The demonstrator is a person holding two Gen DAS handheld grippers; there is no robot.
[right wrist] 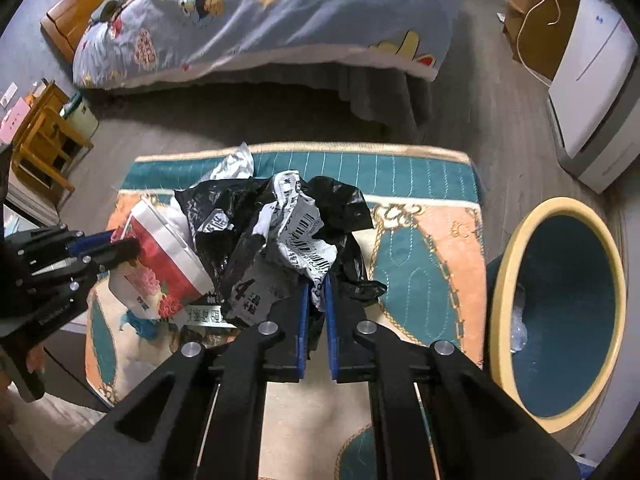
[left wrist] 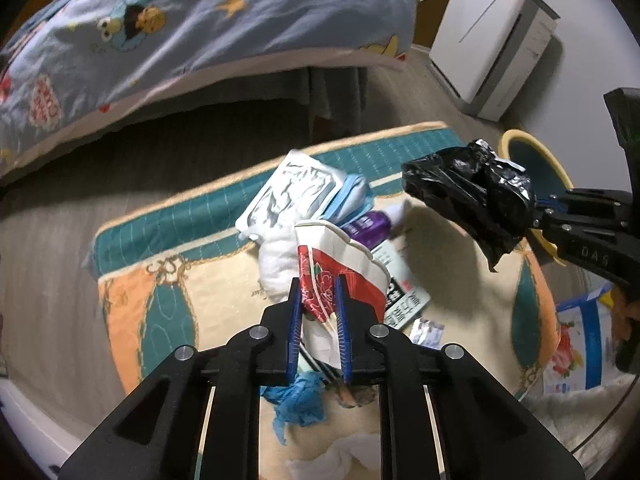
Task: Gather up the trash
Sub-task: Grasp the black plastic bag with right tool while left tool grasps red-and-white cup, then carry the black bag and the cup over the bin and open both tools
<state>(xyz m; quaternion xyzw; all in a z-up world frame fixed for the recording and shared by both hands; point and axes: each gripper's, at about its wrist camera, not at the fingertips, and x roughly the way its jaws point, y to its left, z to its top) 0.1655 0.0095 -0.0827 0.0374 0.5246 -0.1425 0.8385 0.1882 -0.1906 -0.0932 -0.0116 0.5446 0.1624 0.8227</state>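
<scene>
My left gripper [left wrist: 318,280] is shut on a crushed red and white paper cup [left wrist: 344,256], held above the rug; it also shows in the right wrist view [right wrist: 160,256]. My right gripper [right wrist: 316,284] is shut on a crumpled black plastic bag with a printed label [right wrist: 280,236], seen in the left wrist view [left wrist: 472,200] held in the air near the bin. The yellow-rimmed teal bin [right wrist: 560,312] stands open to the right of the rug. A pile of trash lies on the rug: a white wrapper [left wrist: 288,192], a purple packet [left wrist: 368,228], white tissue [left wrist: 276,264], blue scraps [left wrist: 296,400].
A patterned teal and orange rug [right wrist: 420,240] covers the floor. A bed with a blue cartoon quilt [left wrist: 180,32] is behind it. A white appliance [left wrist: 488,36] stands at the back right, wooden furniture [right wrist: 44,136] at the left. A printed paper bag [left wrist: 576,344] lies right of the rug.
</scene>
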